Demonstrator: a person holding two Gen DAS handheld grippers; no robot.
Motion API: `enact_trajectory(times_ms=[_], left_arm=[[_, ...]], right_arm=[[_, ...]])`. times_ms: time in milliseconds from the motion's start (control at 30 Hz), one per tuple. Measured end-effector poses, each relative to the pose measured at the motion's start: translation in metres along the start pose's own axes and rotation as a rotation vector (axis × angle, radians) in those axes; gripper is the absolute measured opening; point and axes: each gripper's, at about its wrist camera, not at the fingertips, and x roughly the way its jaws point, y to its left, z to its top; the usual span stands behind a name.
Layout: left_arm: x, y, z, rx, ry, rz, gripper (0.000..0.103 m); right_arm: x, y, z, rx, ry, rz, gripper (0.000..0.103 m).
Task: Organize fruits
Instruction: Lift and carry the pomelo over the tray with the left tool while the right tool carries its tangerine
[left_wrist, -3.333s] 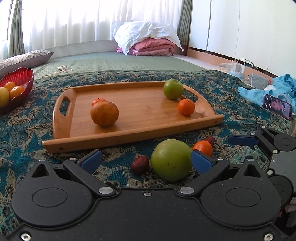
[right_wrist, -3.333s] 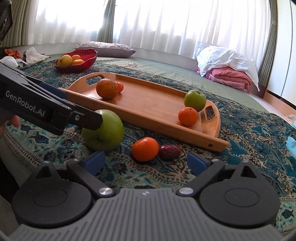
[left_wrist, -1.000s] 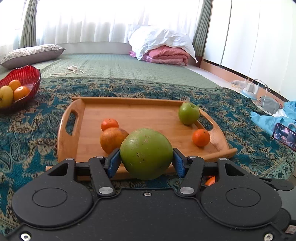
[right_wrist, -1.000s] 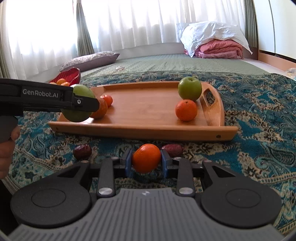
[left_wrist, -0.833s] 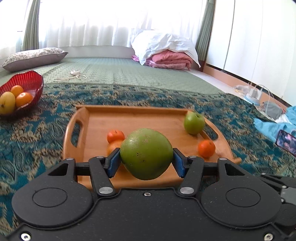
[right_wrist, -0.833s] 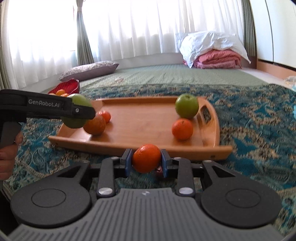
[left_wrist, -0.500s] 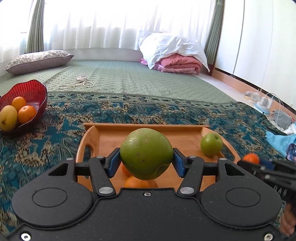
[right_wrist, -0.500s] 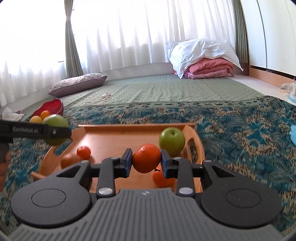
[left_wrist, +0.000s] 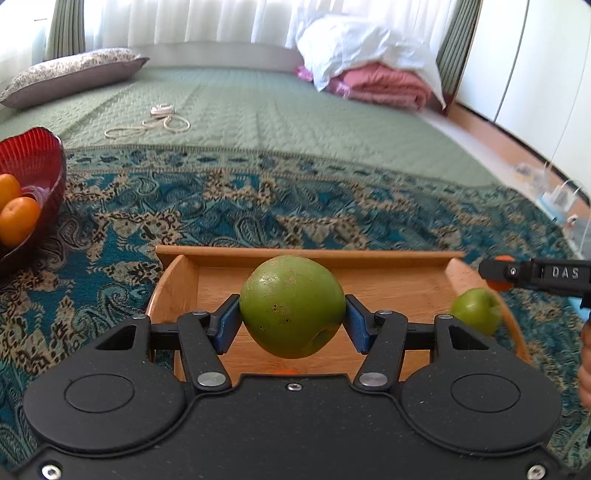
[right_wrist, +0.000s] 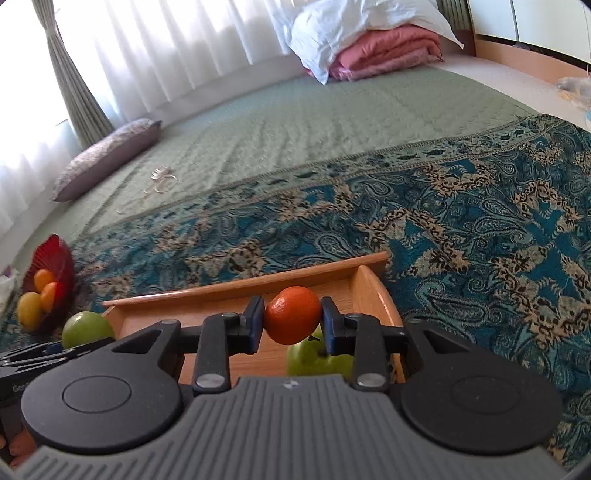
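My left gripper (left_wrist: 291, 323) is shut on a large green fruit (left_wrist: 291, 302) and holds it above the wooden tray (left_wrist: 306, 254). My right gripper (right_wrist: 292, 321) is shut on a small orange (right_wrist: 292, 314) above the right end of the tray (right_wrist: 236, 286). A green apple (left_wrist: 476, 310) lies in the tray at its right end; in the right wrist view it (right_wrist: 314, 360) sits just below the orange. The large green fruit also shows at the left of the right wrist view (right_wrist: 86, 328). The other fruits in the tray are hidden under the grippers.
A red bowl (left_wrist: 35, 162) with oranges and a yellow fruit stands on the patterned teal cloth (left_wrist: 258, 206) to the left; it also shows in the right wrist view (right_wrist: 55, 260). A white cable (left_wrist: 155, 120), a cushion (left_wrist: 70, 75) and folded bedding (left_wrist: 376, 70) lie beyond on the green mat.
Both grippers have closed on their fruits, lifted them off the cloth and carried them forward over the tray. The views have tilted down and come closer to the tray's far rim.
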Motion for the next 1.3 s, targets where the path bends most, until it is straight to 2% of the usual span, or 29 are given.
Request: enact_trajectory(times_ms=[267, 433, 1033, 1300], left_arm=[[0.033, 0.009, 0.003, -0.044, 0.048, 0.040, 0.056], [0.041, 0.008, 0.000, -0.028, 0.064, 0.043, 0.056], [0.046, 0.001, -0.010, 0.028, 0.067, 0.061, 0.056], [0.046, 0.002, -0.009, 0.019, 0.066, 0.059, 0.056]], right_arm=[[0.035, 0.001, 0.005, 0.010, 0.050, -0.050, 0.036], [0.047, 0.001, 0.004, 0.009, 0.068, -0.057, 0.036], [0.056, -0.001, -0.001, -0.012, 0.079, -0.090, 0.037], [0.056, -0.006, -0.003, -0.005, 0.080, -0.088, 0.037]])
